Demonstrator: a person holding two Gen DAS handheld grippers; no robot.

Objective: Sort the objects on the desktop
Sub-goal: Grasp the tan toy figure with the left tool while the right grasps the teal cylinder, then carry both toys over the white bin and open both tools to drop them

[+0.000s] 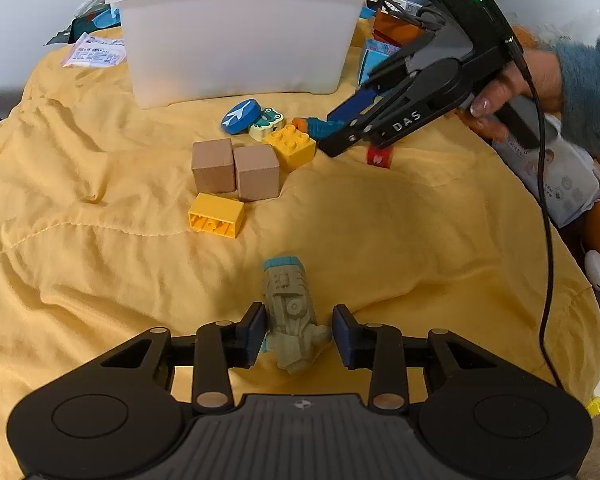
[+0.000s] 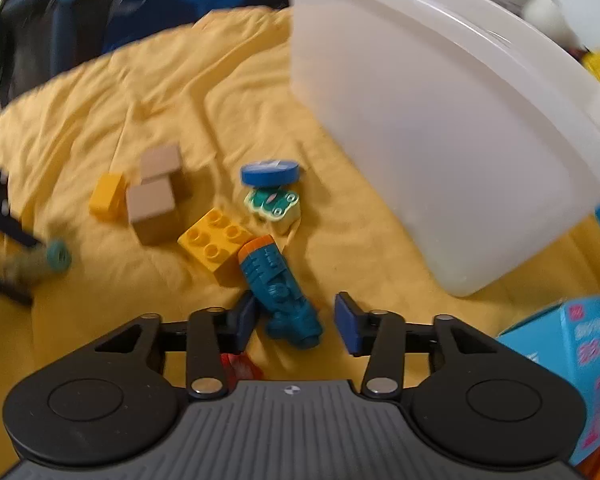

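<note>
Each open gripper straddled a figure lying lengthwise between its pads: left gripper [image 1: 299, 334] the tan figure [image 1: 290, 312], right gripper [image 2: 296, 322] the teal figure [image 2: 282, 292].

Right gripper [image 2: 296, 326] jaws apart around teal toy figure [image 2: 282, 292] on yellow cloth [image 2: 100, 100]; white bin [image 2: 440, 140] beyond.

Yellow cloth [image 1: 380, 220], blue disc [image 1: 241, 116] with white arrow, white tub [image 1: 236, 40]
</note>
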